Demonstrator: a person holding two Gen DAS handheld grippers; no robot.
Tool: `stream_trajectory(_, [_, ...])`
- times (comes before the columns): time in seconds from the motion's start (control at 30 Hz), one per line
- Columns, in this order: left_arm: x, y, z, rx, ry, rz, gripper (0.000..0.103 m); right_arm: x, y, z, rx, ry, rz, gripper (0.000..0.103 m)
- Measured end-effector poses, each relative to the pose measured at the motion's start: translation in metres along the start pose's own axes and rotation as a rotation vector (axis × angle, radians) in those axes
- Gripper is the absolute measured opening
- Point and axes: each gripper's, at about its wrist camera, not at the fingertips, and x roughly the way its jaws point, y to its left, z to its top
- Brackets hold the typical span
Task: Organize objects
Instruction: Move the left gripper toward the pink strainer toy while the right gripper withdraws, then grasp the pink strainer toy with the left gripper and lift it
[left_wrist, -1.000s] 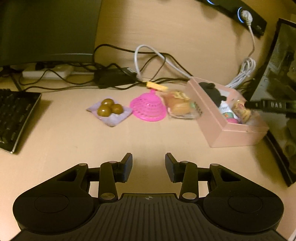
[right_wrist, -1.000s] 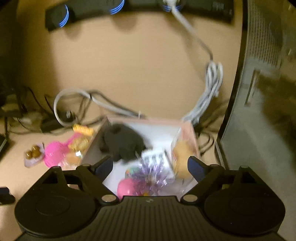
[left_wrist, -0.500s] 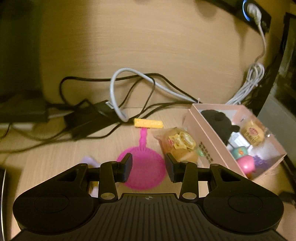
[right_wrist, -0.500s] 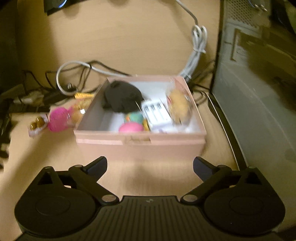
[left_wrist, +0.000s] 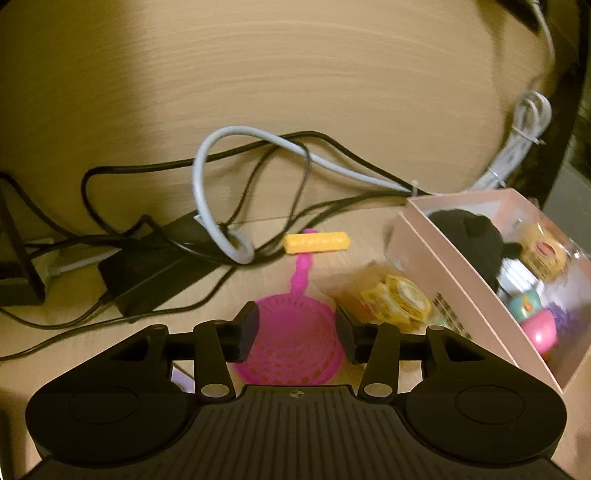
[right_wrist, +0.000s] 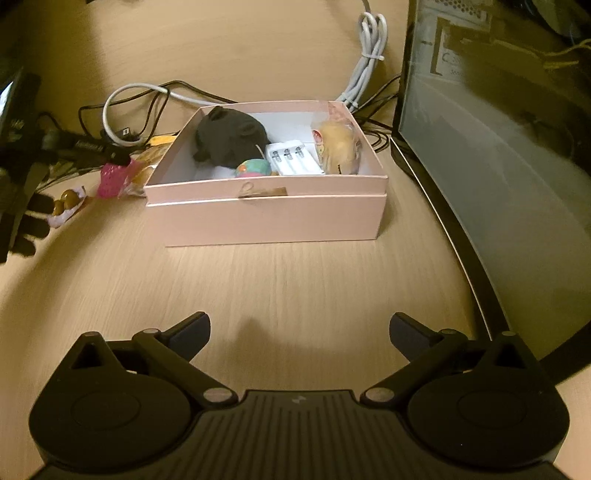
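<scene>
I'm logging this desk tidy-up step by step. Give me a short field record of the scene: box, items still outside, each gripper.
box: pink box, open, on the desk
inside box: black plush, white charger, wrapped bun
still outside: pink strainer, wrapped pastry, yellow block
left gripper: jaws opening, above the strainer, nothing gripped
right gripper: jaws opening wide, empty, short of the box
</scene>
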Motion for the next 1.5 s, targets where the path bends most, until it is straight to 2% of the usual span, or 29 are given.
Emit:
stream_trajectory(0.13, [0.009, 0.010, 0.001, -0.053, 0.029, 0.001, 0.057, -0.006, 0.005, -0.004, -0.034, -0.015, -0.013, 0.103])
stream_trajectory(0.37, [0.008, 0.008, -0.006, -0.080, 0.014, -0.022, 0.057, -0.009, 0.004, -0.010, -0.052, -0.009, -0.025, 0.103])
stream_trajectory(0.53, [-0.008, 0.008, -0.016, -0.102, 0.033, -0.022, 0.056, -0.010, 0.004, -0.011, -0.053, -0.009, -0.017, 0.103])
stream_trajectory(0.67, [-0.030, 0.008, -0.029, -0.145, 0.059, -0.019, 0.056, -0.010, 0.013, -0.011, -0.086, -0.032, -0.014, 0.103])
stream_trajectory(0.87, [-0.086, 0.013, -0.062, -0.277, 0.017, -0.070, 0.055, -0.018, 0.031, -0.010, -0.111, -0.161, -0.014, 0.103])
stream_trajectory(0.97, [-0.115, 0.016, -0.081, -0.309, 0.010, -0.076, 0.055, -0.014, 0.039, -0.004, -0.132, -0.161, 0.020, 0.103])
stream_trajectory(1.1, [-0.151, 0.030, -0.105, -0.374, 0.010, -0.064, 0.055, -0.003, 0.058, 0.013, -0.195, -0.130, 0.087, 0.103])
stream_trajectory(1.27, [-0.182, 0.055, -0.130, -0.451, 0.009, -0.025, 0.055, 0.003, 0.094, 0.045, -0.260, -0.164, 0.154, 0.103])
stream_trajectory(1.37, [-0.193, 0.070, -0.138, -0.484, 0.003, -0.003, 0.055, 0.011, 0.120, 0.085, -0.282, -0.194, 0.193, 0.103])
stream_trajectory(1.5, [-0.208, 0.082, -0.142, -0.498, -0.018, 0.024, 0.055, 0.038, 0.150, 0.140, -0.233, -0.162, 0.240, 0.103])
